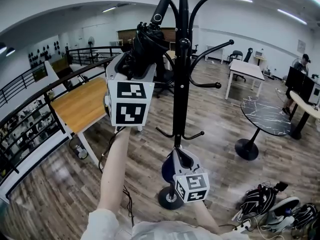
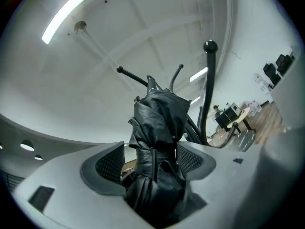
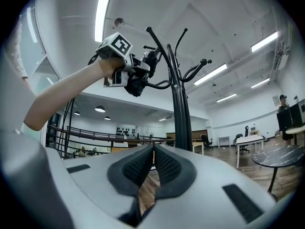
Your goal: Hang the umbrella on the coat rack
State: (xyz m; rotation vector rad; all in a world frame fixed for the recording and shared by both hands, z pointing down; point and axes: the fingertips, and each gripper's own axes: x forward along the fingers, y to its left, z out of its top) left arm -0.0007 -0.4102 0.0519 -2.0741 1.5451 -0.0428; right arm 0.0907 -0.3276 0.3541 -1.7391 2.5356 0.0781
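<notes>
A black folded umbrella point(image 1: 147, 41) is raised beside the top hooks of the black coat rack point(image 1: 181, 84). Its handle point(image 1: 162, 6) points up along one curved hook. My left gripper point(image 1: 140, 59) is shut on the umbrella's bundled fabric point(image 2: 159, 123), with the fingers point(image 2: 110, 163) pressing on both sides. A ball-tipped hook point(image 2: 209, 46) rises just right of the umbrella. My right gripper point(image 1: 182, 159) hangs low, close to the rack's pole, and its jaws are shut with nothing between them point(image 3: 153, 163). The right gripper view looks up at the rack point(image 3: 180, 109) and the held umbrella point(image 3: 136, 82).
A wooden table point(image 1: 82, 104) and a black railing point(image 1: 30, 91) are on the left. A white table point(image 1: 245, 69) and a round marble table point(image 1: 265, 116) stand on the right. Cables and bags point(image 1: 270, 204) lie on the floor at bottom right. A person point(image 1: 300, 66) is at far right.
</notes>
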